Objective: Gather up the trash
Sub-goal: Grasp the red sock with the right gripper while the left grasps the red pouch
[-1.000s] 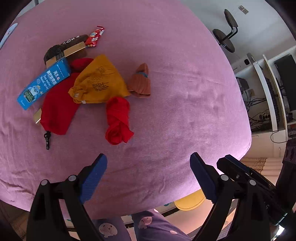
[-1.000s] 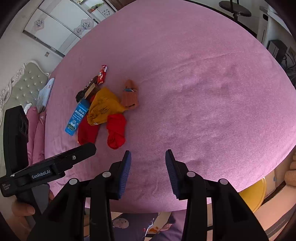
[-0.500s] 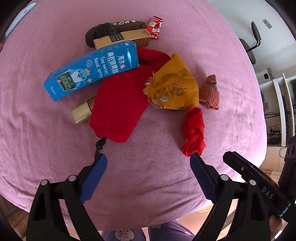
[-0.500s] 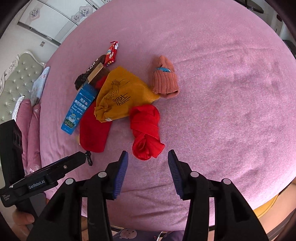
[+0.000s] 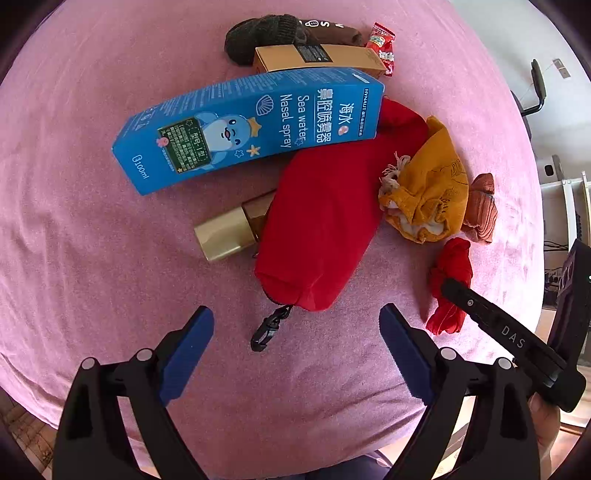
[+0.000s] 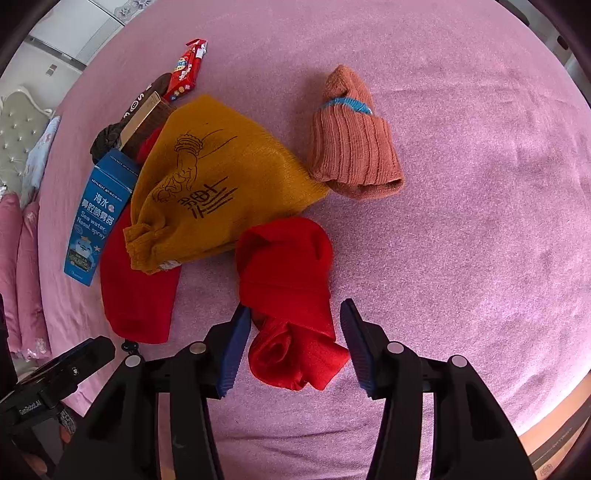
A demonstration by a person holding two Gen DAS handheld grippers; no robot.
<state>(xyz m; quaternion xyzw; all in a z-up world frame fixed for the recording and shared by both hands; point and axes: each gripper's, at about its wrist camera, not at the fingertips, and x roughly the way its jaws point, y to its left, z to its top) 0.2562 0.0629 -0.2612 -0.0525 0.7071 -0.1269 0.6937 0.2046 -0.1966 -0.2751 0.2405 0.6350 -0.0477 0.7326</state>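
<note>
A pile lies on the pink bed cover (image 5: 92,258). It holds a blue nasal spray box (image 5: 247,129), a gold box (image 5: 321,59), a red candy wrapper (image 6: 186,68), a gold-capped bottle (image 5: 225,236), a red pouch (image 5: 325,229) with a black clip (image 5: 269,328), a yellow pouch (image 6: 218,181), an orange sock (image 6: 351,147) and a dark sock (image 5: 273,31). My left gripper (image 5: 297,332) stands wide open just above the clip, holding nothing. My right gripper (image 6: 295,321) straddles a rolled red sock (image 6: 288,280). Its jaws are closing; the right pad stands apart from the cloth.
Pink pillows (image 6: 22,266) and a padded headboard (image 6: 18,125) lie beyond the pile on the left. The bed's near edge runs under both grippers. An office chair (image 5: 535,92) and shelves (image 5: 565,206) stand past the far side.
Both grippers have come down and closer to the pile. The left one now hovers by the red pouch's clip. The right one has come to straddle the red sock.
</note>
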